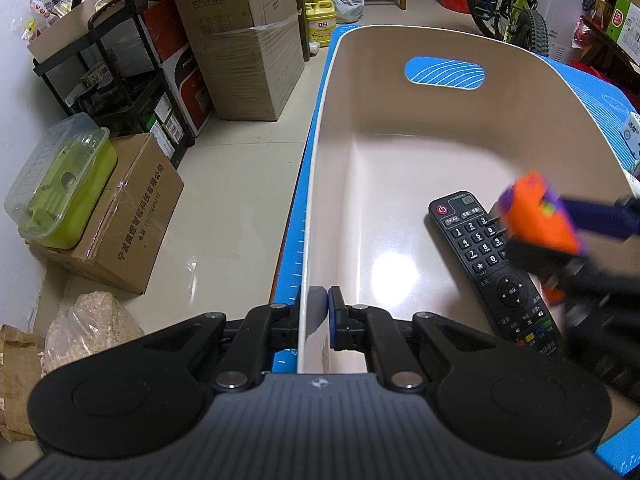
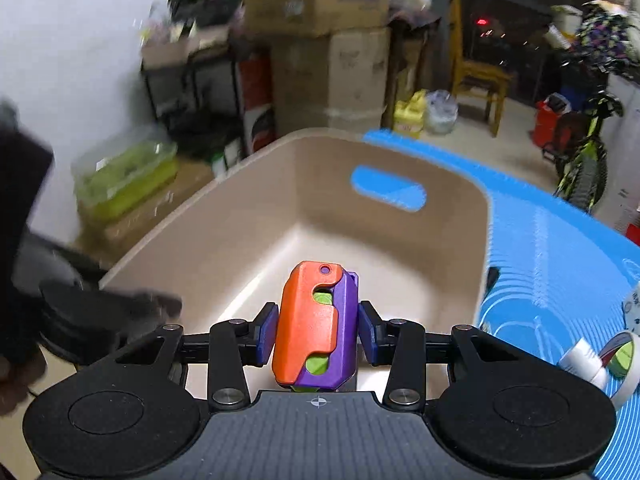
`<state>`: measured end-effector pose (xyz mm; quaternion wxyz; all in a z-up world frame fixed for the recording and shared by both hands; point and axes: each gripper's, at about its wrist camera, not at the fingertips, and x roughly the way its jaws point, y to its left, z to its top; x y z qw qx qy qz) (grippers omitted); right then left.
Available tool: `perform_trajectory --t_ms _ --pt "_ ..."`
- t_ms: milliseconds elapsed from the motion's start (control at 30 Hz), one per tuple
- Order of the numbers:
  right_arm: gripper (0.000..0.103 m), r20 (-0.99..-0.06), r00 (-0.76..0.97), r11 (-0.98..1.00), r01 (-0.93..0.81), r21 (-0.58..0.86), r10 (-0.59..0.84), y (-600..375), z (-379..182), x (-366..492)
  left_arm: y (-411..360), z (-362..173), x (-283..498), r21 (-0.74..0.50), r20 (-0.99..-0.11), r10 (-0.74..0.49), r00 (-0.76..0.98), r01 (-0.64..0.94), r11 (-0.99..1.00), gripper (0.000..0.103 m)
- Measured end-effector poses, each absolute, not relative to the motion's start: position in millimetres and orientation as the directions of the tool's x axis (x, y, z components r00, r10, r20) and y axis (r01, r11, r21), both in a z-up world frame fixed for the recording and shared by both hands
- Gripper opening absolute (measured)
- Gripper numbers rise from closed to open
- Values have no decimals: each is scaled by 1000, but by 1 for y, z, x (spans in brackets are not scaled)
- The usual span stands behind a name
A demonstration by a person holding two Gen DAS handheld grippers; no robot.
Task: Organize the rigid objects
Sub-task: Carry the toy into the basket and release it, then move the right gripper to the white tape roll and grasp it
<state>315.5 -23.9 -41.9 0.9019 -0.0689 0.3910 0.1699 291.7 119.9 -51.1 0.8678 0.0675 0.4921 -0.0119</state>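
Note:
A beige plastic bin (image 1: 400, 128) with a handle slot stands on a blue mat (image 1: 294, 248). My left gripper (image 1: 318, 314) is shut on the bin's near left rim. A black remote control (image 1: 496, 276) lies on the bin floor at the right. My right gripper (image 2: 318, 328) is shut on an orange, purple and green toy (image 2: 316, 324) and holds it above the bin (image 2: 248, 208). In the left wrist view the toy (image 1: 536, 216) shows blurred over the remote.
Cardboard boxes (image 1: 240, 40), a black shelf (image 1: 116, 76) and a green lidded container (image 1: 60, 188) stand on the floor to the left. A bicycle (image 1: 508, 4) is at the back right. A tape roll (image 2: 616, 360) lies on the mat (image 2: 552, 248) right of the bin.

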Motion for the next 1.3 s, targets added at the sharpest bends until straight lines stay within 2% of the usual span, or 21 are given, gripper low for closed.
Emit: perform_trajectory --t_ms 333,567,667,767,1033,1300 --pt "51 -842 501 909 -416 -30 202 -6 -67 320 120 -51 292 106 -855 46 516 87 990 10" --pt "59 -813 517 904 -427 27 268 -18 -53 314 119 -52 292 107 -855 46 516 88 990 10" --pt "66 -775 562 909 -414 40 290 -30 -37 308 118 -52 292 107 -855 46 516 88 990 10" --pt "67 -725 629 929 -369 37 279 -51 -19 304 118 -52 292 105 -855 44 516 89 991 10" --pt "67 -655 749 993 -116 18 99 -139 -1 316 118 -52 292 106 -856 46 515 87 991 11" --pt "67 -623 762 983 175 -62 -175 -218 -30 327 116 -52 292 113 -856 54 514 84 990 11"
